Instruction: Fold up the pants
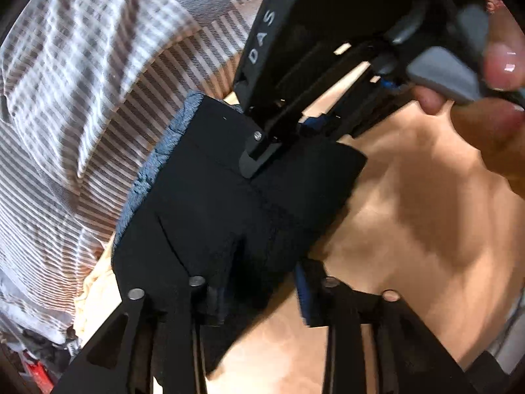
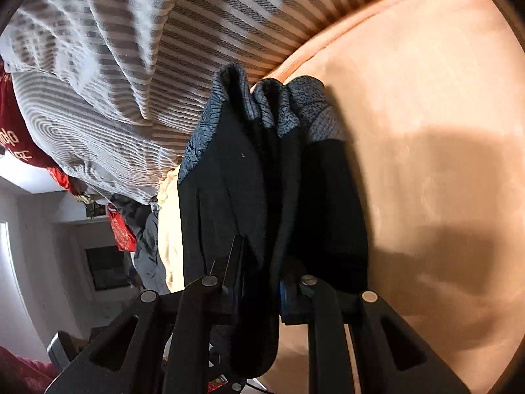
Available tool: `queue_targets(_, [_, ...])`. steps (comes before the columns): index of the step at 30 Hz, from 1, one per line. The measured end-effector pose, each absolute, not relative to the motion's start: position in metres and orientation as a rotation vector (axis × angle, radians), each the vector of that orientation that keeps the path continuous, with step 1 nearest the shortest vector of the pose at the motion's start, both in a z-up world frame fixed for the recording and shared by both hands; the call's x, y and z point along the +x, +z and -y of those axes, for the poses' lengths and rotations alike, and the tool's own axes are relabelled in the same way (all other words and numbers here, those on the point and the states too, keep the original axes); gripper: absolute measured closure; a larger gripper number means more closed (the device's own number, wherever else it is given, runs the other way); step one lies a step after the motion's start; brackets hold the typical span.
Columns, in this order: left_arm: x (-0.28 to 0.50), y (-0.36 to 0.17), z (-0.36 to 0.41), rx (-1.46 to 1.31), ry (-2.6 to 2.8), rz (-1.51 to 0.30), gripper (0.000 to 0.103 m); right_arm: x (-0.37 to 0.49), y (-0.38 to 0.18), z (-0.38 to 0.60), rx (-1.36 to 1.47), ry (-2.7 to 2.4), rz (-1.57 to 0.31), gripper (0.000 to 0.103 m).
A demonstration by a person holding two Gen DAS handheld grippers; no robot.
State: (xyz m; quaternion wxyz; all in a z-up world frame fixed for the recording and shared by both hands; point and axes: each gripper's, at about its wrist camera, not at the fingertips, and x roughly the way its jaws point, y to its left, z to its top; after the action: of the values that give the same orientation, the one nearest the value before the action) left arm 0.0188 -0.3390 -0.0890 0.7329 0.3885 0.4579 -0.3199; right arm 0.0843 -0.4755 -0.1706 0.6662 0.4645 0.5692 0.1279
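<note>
Holding the pants (image 2: 249, 177) bunched and lifted above the orange sheet (image 2: 426, 131), both grippers pinch the dark cloth: the left gripper (image 1: 259, 282) near one edge, the right gripper (image 2: 262, 282) on thick folds, probably to carry one half over. The striped blanket (image 2: 147, 82) lies beside.

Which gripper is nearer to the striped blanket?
Neither clearly. Both the left gripper and the right gripper are clamped on the black pants, with the striped blanket lying beyond on each one's left.
</note>
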Motion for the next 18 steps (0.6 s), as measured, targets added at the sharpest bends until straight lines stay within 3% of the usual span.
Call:
queue_targets(2, [0.016,-0.079,0.331,0.836,-0.728,-1.011,0.049,0.082,-0.17,0.481,1.031,0.277,-1.298,0.084])
queue_targets(8, [0.04,-0.052,0.285,0.685,-0.648,-1.032,0.048,0.08,-0.143,0.486,0.899,0.151,-1.317,0.07])
queue_targets(13, [0.106,-0.049,0.235,0.481,-0.431,-1.078,0.048,0.106,-0.106,0.479,0.721,0.13,-1.242,0.07])
queue_targets(18, [0.16,-0.075,0.189,0.222,-0.279,-1.214,0.048,0.154,-0.113,0.462,0.622,0.1,-1.231,0.068])
